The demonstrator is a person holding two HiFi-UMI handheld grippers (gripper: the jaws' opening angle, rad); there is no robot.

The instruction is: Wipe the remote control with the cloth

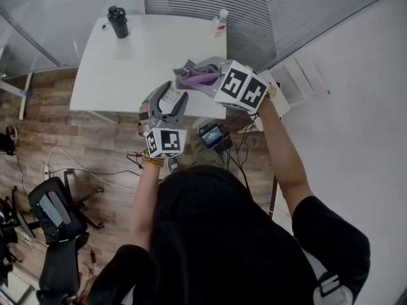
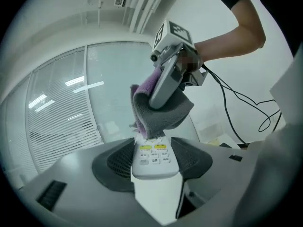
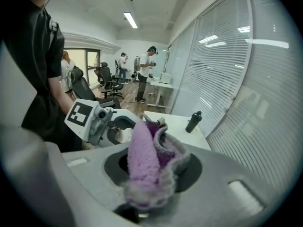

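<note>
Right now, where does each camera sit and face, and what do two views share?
Head view: on the person's head, facing steeply down at the table, left gripper and right gripper; arms, torso show.
Left gripper view: on that gripper, along its jaws holding the remote, toward the cloth; right forearm shows.
Right gripper view: on that gripper, along jaws gripping the cloth, toward the left gripper and table; torso shows.
Shared: each gripper view shows the other gripper and the cloth.
</note>
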